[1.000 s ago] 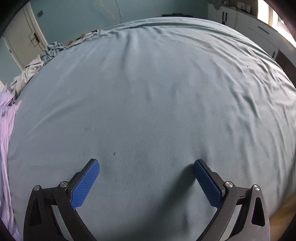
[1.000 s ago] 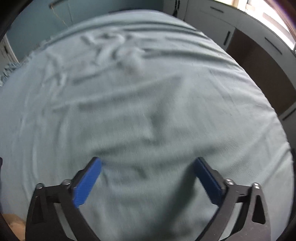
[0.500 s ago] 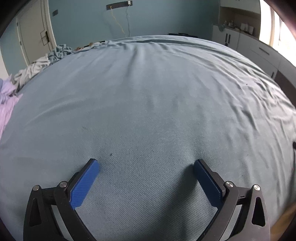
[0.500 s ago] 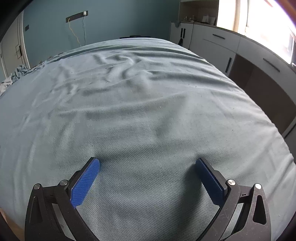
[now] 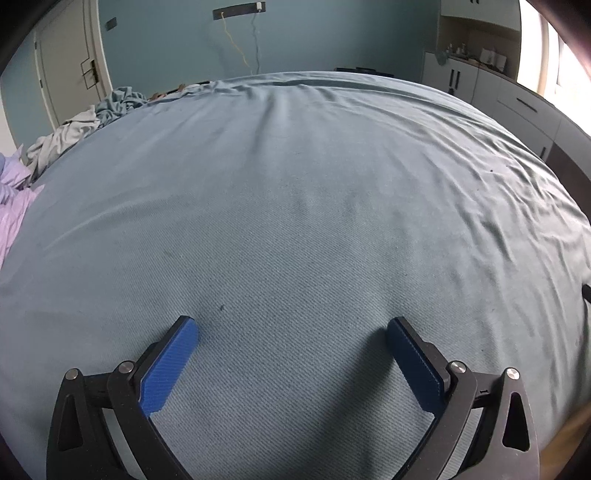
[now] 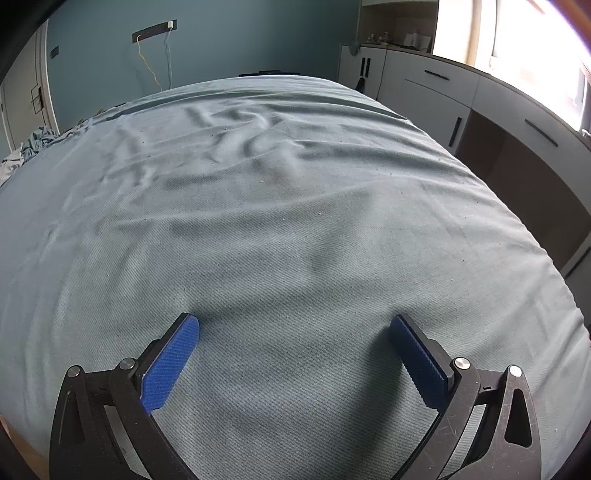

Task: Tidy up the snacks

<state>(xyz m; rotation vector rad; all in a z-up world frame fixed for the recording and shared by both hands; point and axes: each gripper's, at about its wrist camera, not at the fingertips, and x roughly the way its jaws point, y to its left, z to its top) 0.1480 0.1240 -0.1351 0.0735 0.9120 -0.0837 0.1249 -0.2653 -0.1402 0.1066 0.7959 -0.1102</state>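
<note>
no snacks show in either view, so neither the black left gripper (image 5: 291,326) nor right gripper (image 6: 295,325) is nearer; both jaws gape empty over the wrinkled grey-blue bed sheet (image 5: 314,192).

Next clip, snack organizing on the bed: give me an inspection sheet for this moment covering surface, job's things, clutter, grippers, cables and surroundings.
Surface: bed sheet, grey-blue, smoother in the left wrist view, creased toward the far end in the right wrist view.
Job's things: nothing seen; no snacks or container in either view.
Clutter: crumpled clothes at the sheet's far left edge; lilac fabric beside them.
Grippers: left gripper open, holding nothing, low over the sheet; right gripper open, holding nothing.
Cables: yellow cable and grey cable hanging from a wall strip.
Surroundings: door, white cabinets, bright window.
</note>
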